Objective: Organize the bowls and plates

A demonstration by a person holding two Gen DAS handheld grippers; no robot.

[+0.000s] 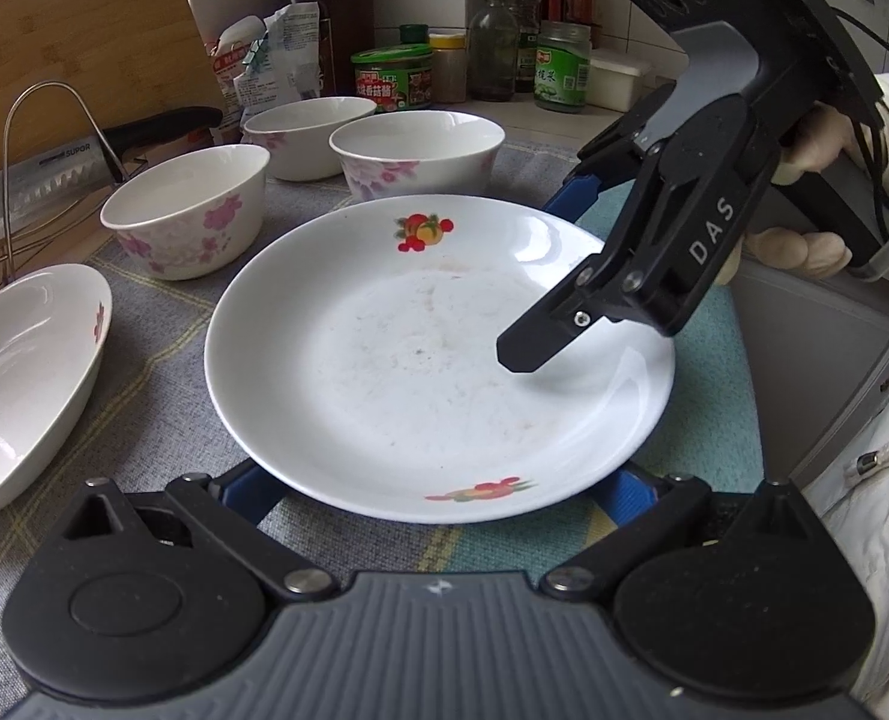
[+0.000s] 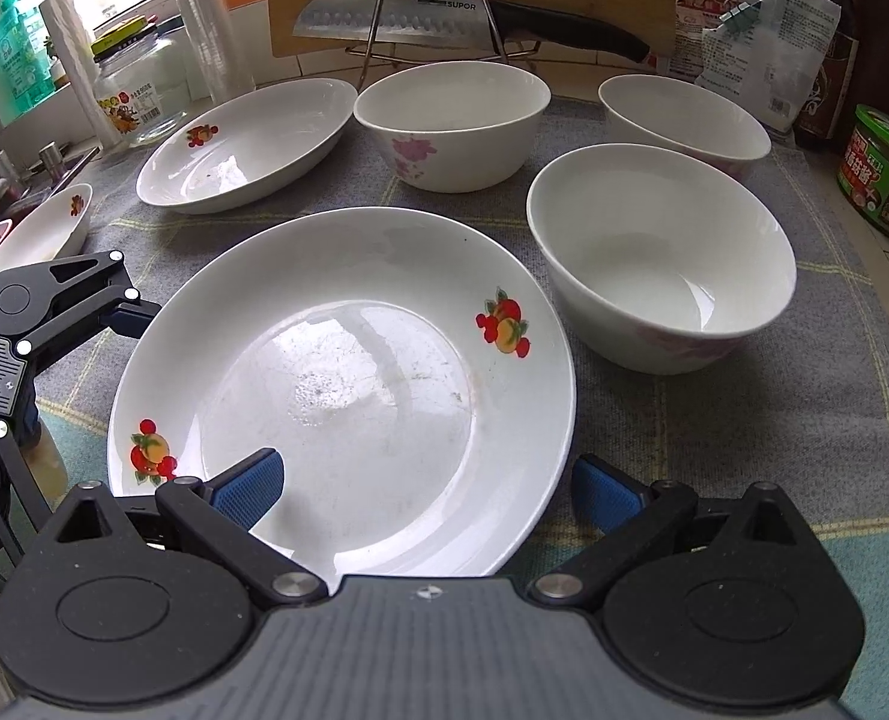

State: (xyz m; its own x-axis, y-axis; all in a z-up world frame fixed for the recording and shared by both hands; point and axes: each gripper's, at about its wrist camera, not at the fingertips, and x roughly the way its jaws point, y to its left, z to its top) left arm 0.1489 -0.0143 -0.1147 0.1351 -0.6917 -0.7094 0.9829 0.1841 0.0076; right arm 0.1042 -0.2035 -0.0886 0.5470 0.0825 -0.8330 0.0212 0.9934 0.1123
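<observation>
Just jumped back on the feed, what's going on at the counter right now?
A person holds a gripper in each hand over a white plate with fruit prints, lying on a checked cloth. The left gripper stands wide open at the plate's edge, gripping nothing. The right gripper is open too, one finger over the plate's inside and one outside its rim, not closed on it. Three flowered bowls and two more plates sit separately on the cloth, nothing stacked yet.

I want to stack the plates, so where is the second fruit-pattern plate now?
In the right wrist view the second plate lies at upper left on the grey cloth, behind the big plate and left of a flowered bowl.
</observation>
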